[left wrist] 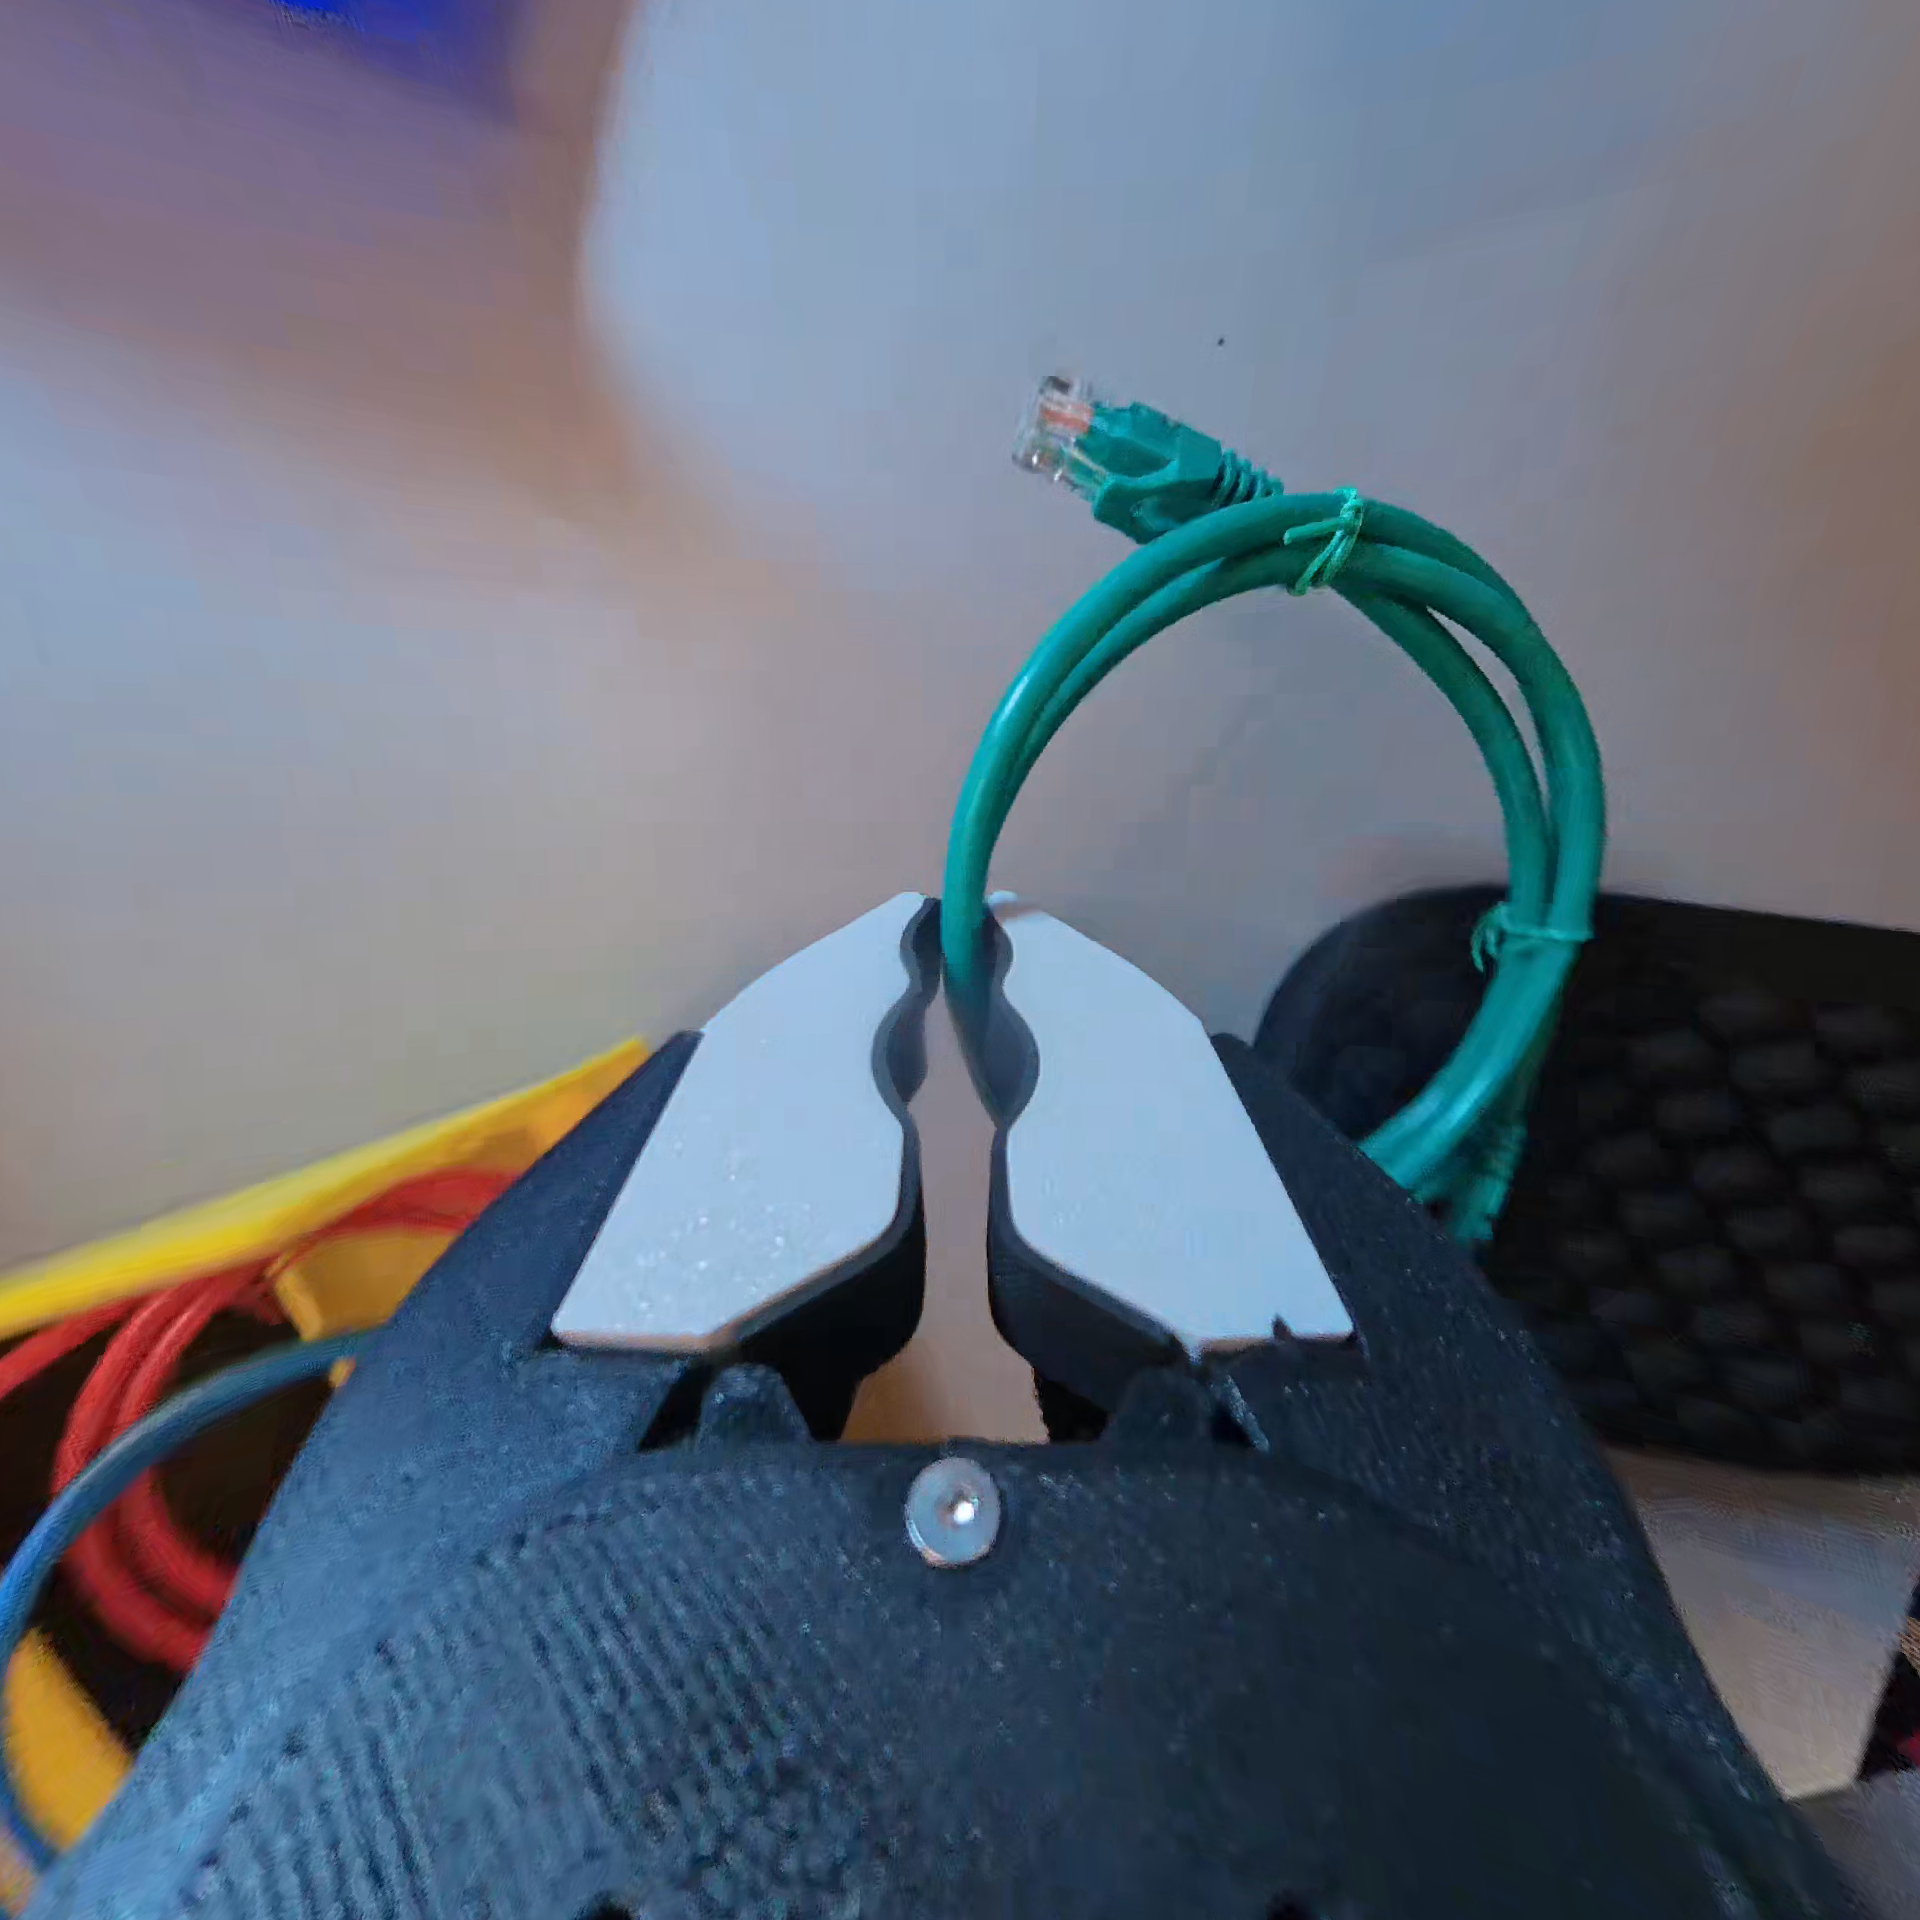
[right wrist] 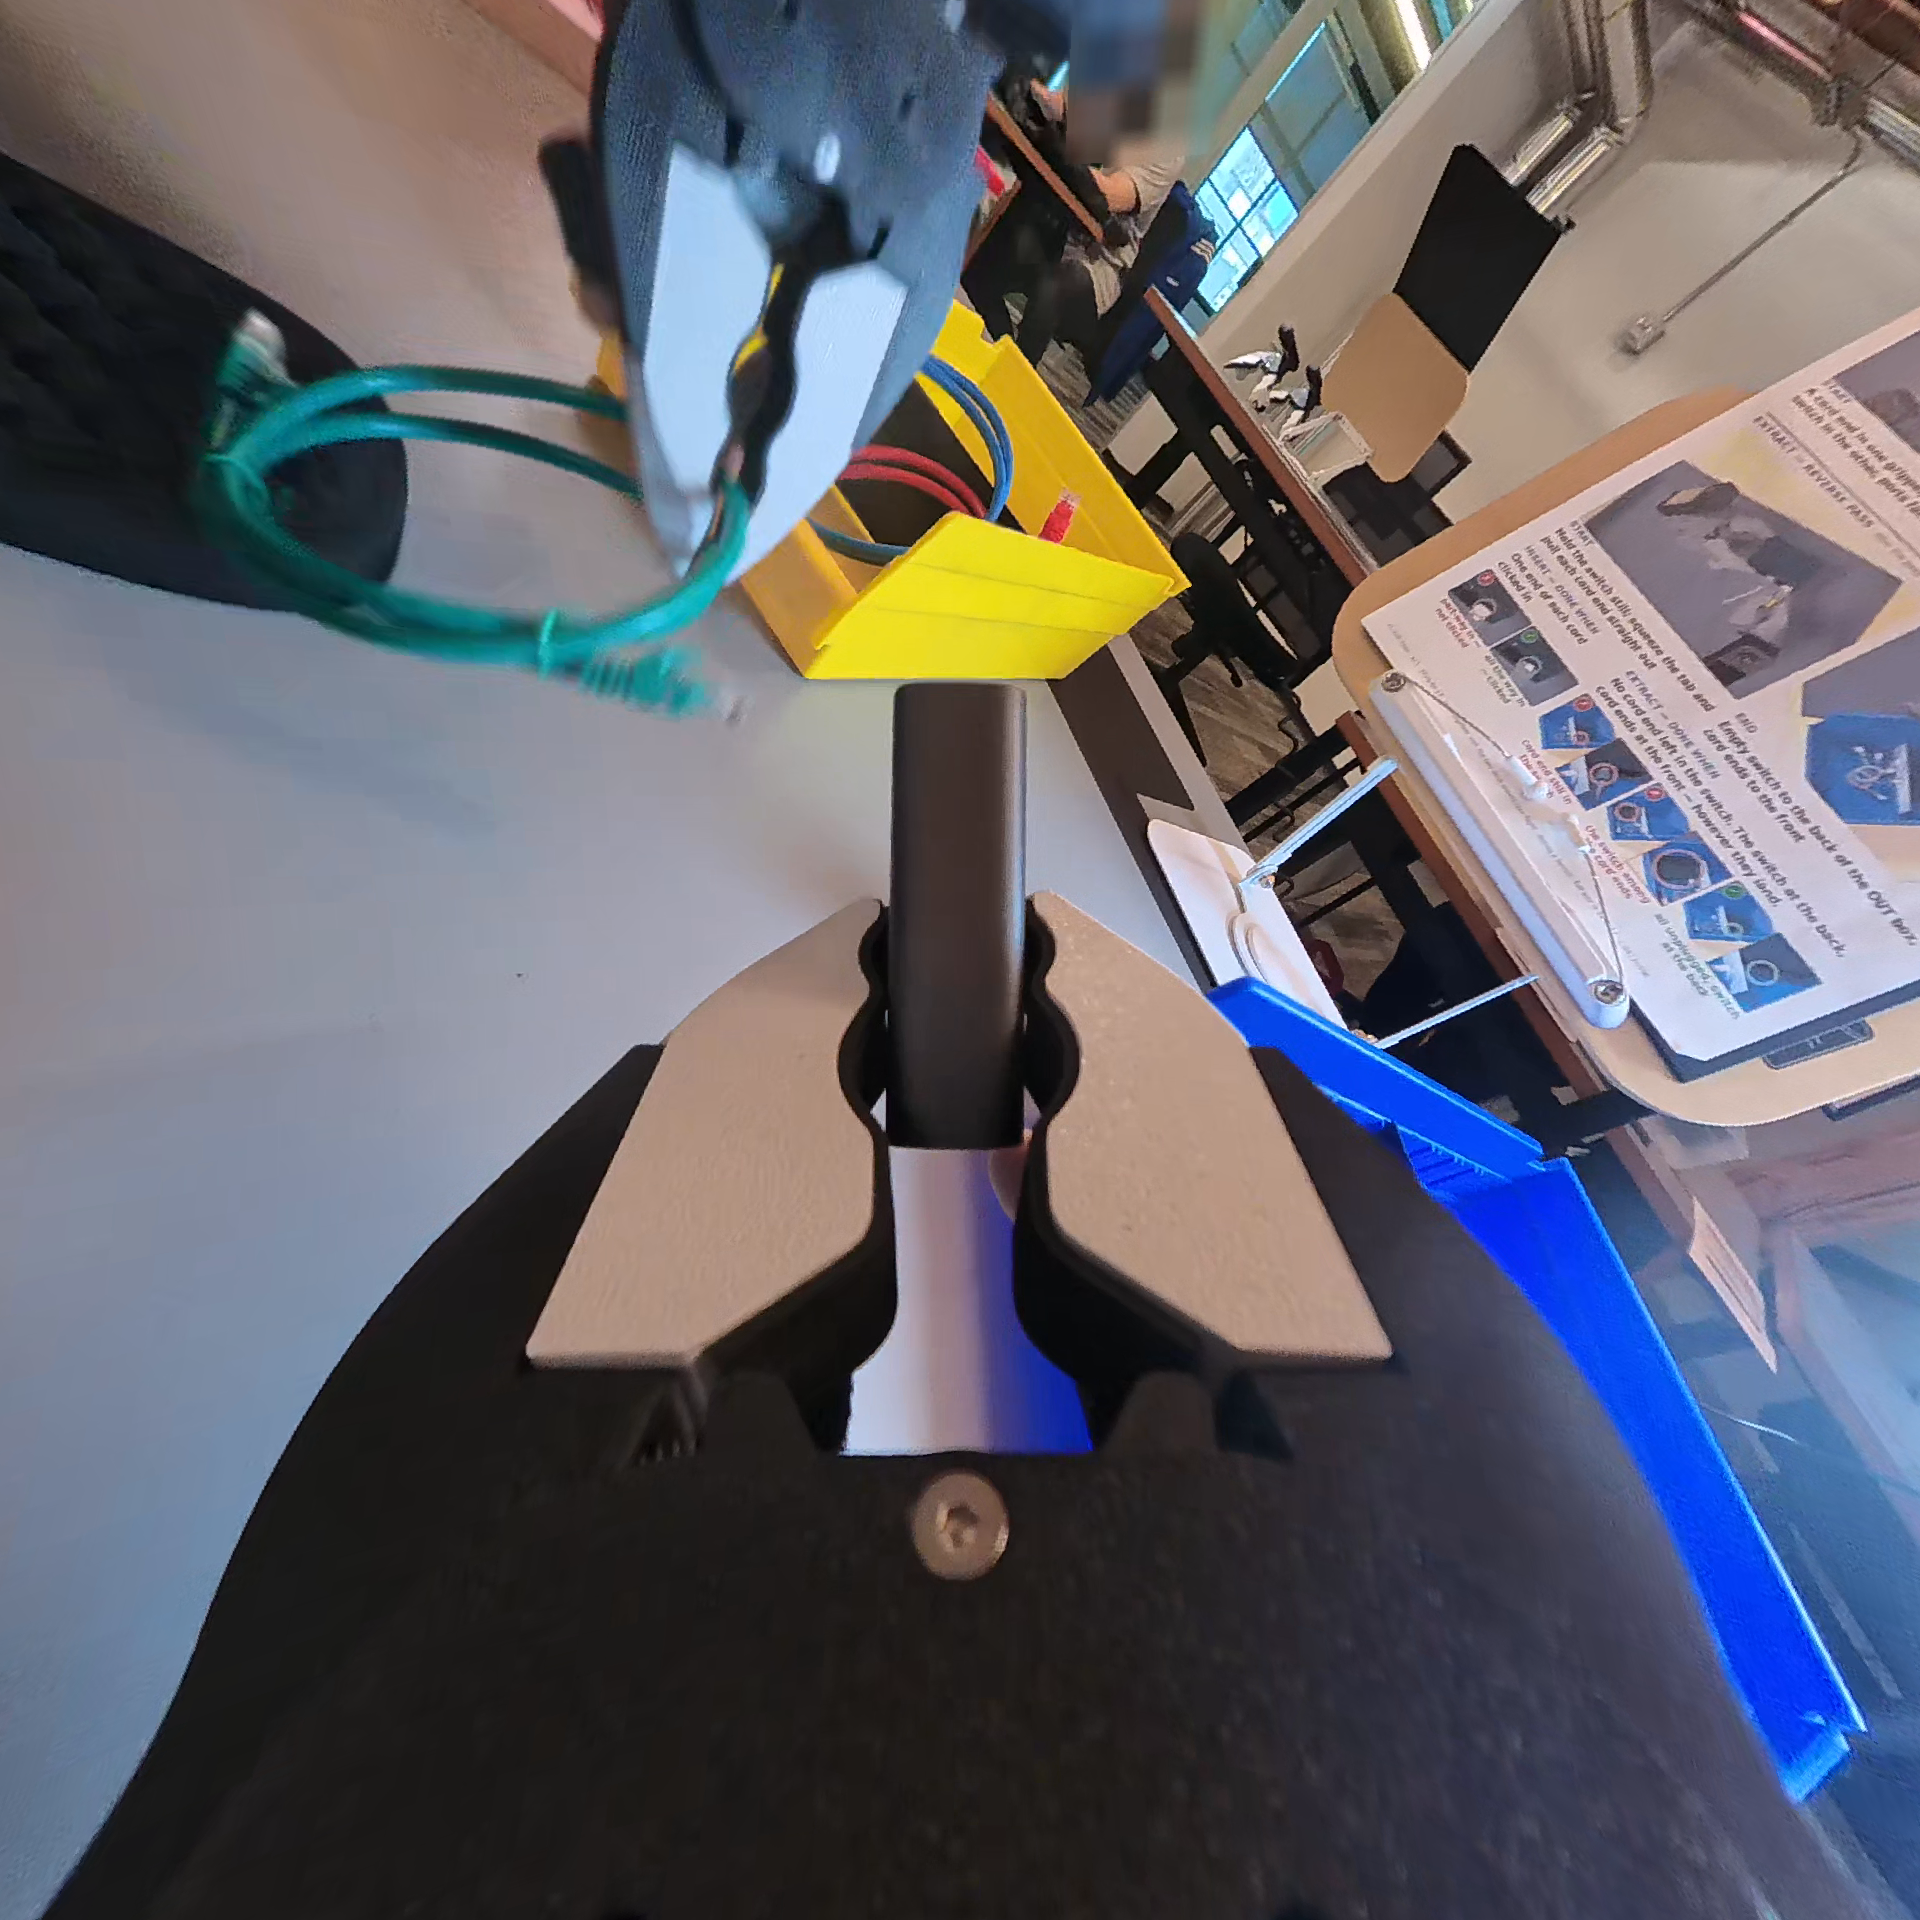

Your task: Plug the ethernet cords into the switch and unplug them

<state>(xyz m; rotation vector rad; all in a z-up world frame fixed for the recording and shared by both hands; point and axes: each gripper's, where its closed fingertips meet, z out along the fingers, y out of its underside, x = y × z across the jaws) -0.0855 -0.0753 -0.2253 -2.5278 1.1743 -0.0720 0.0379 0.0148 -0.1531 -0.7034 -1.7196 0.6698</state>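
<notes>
My left gripper (left wrist: 958, 920) is shut on a coiled green ethernet cord (left wrist: 1527, 727), pinching the cable near the fingertips. The coil is tied with green twist ties and its clear plug (left wrist: 1051, 428) sticks up free at the top. My right gripper (right wrist: 956, 925) is shut on a dark, flat-sided switch (right wrist: 958, 894), seen edge-on and held above the white table. In the right wrist view the left gripper (right wrist: 717, 520) hangs above the table with the green cord (right wrist: 436, 613) looped below it. The switch's ports are hidden.
A yellow bin (right wrist: 977, 603) with red and blue cords stands at the table's far edge; it also shows in the left wrist view (left wrist: 312, 1195). A blue bin (right wrist: 1621, 1351) is at the right. A black mat (left wrist: 1683, 1195) lies on the table. A stand holds an instruction sheet (right wrist: 1704, 727). Left tips to right tips: about 15 centimetres.
</notes>
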